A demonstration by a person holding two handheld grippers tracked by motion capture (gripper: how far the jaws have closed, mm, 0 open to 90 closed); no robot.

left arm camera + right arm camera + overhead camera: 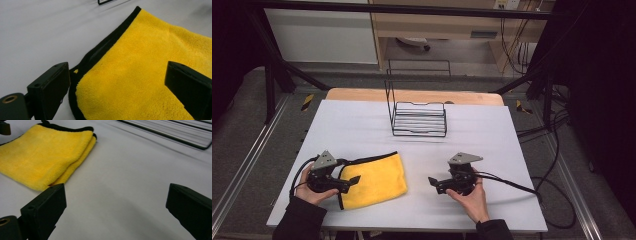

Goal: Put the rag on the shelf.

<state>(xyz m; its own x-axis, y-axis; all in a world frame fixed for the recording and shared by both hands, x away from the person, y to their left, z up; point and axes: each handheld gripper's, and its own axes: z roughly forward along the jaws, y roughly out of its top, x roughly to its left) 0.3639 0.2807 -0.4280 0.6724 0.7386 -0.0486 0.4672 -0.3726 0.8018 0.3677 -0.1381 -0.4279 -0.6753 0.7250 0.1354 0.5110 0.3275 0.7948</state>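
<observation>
A folded yellow cloth (374, 180) with black trim lies flat on the white table (357, 125), near its front left. My left gripper (353, 181) stands at the cloth's left edge, pointing right. In the left gripper view its jaws (117, 72) are wide open over the cloth (140, 75), one outside the black-trimmed edge, the other above the yellow pile, and neither presses on it. My right gripper (433, 183) is to the right of the cloth, pointing left at it across bare table. It (116, 195) is open and holds nothing, with the cloth (42, 155) farther off.
A black wire rack (419, 119) with a tall upright back stands at the middle rear of the table; its base (175, 132) edges the right gripper view. Cables trail from both grippers toward the front corners. A wooden board lies behind the table's far edge.
</observation>
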